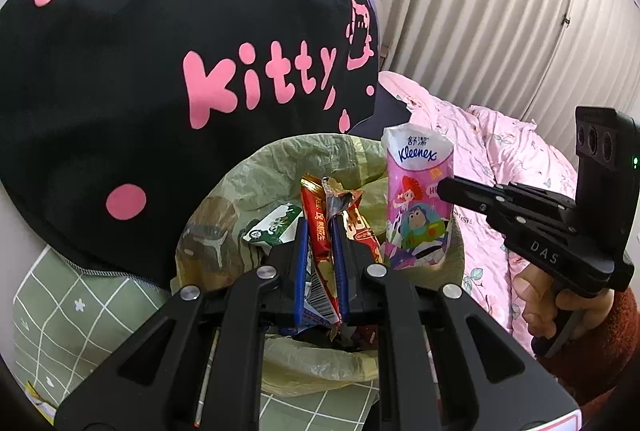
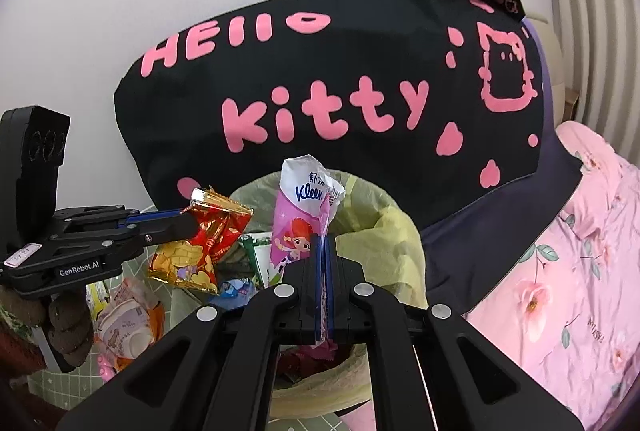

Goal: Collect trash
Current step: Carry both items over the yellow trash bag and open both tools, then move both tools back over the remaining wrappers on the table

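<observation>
White wall and pleated curtain behind; bed with pink floral bedding (image 2: pixel 560 271) at 3 o'clock, big black "Hello Kitty" pillow (image 2: pixel 320 91) propped at 12 o'clock. Green grid-pattern sheet (image 1: pixel 60 303) at 8 o'clock in the left wrist view.

Trash bin lined with a yellow-green bag (image 1: pixel 304 159) sits low centre in both views, just in front of the pillow. Inside the bin: green-white wrapper (image 1: pixel 272 231), some blue and red scraps lower down, hard to tell what.

Left hand-held gripper (image 1: pixel 320 251) clamped on a red-gold snack wrapper (image 1: pixel 320 231), wrapper upright between the blue pads, held over the bin opening. In the right wrist view the same hand-held gripper comes in from 9 o'clock with the crumpled red-gold wrapper (image 2: pixel 200 243) at its tip, above the bin's left rim.

Right hand-held gripper (image 2: pixel 323 271) closed on a pink Kleenex tissue pack (image 2: pixel 296 223), cartoon print, pack standing upright, pinched at its edge, over the bin. Left wrist view shows that pack (image 1: pixel 420 207) at 2 o'clock of the bin, right hand-held gripper (image 1: pixel 444 187) reaching in from 3 o'clock, touching the pack's side.

More packets on the sheet at 8 o'clock in the right wrist view: orange-white packet (image 2: pixel 128 327), pink item below it, unclear.
</observation>
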Tool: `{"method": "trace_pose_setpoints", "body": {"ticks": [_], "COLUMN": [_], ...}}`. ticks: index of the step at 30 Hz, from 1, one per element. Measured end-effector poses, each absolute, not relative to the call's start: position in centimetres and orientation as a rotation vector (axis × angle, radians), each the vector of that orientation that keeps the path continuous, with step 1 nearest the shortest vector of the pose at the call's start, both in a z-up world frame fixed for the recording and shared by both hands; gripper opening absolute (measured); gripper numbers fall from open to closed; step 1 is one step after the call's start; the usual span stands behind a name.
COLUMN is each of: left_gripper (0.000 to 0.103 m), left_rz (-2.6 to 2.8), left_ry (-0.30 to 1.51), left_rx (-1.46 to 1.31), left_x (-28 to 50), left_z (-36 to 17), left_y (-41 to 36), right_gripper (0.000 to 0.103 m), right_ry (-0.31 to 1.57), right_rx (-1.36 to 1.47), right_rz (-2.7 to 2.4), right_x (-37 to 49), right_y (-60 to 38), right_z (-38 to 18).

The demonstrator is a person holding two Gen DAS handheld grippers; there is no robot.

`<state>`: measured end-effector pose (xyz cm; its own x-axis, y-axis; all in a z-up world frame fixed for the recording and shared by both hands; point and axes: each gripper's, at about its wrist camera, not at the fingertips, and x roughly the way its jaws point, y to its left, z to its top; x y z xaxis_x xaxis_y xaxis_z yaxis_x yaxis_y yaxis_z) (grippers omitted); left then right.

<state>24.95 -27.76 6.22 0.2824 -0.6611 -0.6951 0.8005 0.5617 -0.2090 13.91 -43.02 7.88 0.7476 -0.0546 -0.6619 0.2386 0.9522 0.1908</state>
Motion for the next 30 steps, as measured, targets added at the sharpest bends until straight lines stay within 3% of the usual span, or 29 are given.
{"method": "trace_pose_setpoints", "body": {"ticks": [10,12,18,24,25,26,27,30], "left_gripper": [0.013,0.024,0.042,0.048,0.049,0.05,0.05,0.05], "left_rz": [-0.995,-1.002,-0.942,-0.805,-0.787,-0.757,-0.731,-0.643], "left_ry": [0.873,0.89,0.903,0.894,0.892,0.89,0.889,0.882], "left_rx": [0.119,0.115,0.044,-0.038,-0.045,-0.059,-0.072,-0.098], "left_x": [26.1,26.1,26.8,27.4,27.4,27.3,27.3,26.9], "left_z": [4.7,4.2,3.7,3.6,3.6,3.5,3.4,2.9], "left_y": [-27.4,-27.5,-25.4,-19.5,-18.6,-17.1,-15.8,-11.5], "right_gripper": [0.003,0.004,0.005,0.006,0.012,0.028,0.037,0.041], "right_ry": [0.75,0.752,0.779,0.775,0.77,0.764,0.752,0.728], "right_rx": [0.253,0.257,0.24,0.211,0.206,0.206,0.214,0.219], "right_rz": [-0.154,-0.146,-0.171,-0.179,-0.182,-0.179,-0.164,-0.116], "right_x": [14.1,14.1,14.2,14.8,15.0,15.1,15.2,15.8], "right_y": [-42.3,-42.3,-41.8,-40.8,-40.6,-40.4,-40.2,-39.1], "right_z": [7.0,6.8,6.2,6.4,6.5,6.6,6.7,7.3]}}
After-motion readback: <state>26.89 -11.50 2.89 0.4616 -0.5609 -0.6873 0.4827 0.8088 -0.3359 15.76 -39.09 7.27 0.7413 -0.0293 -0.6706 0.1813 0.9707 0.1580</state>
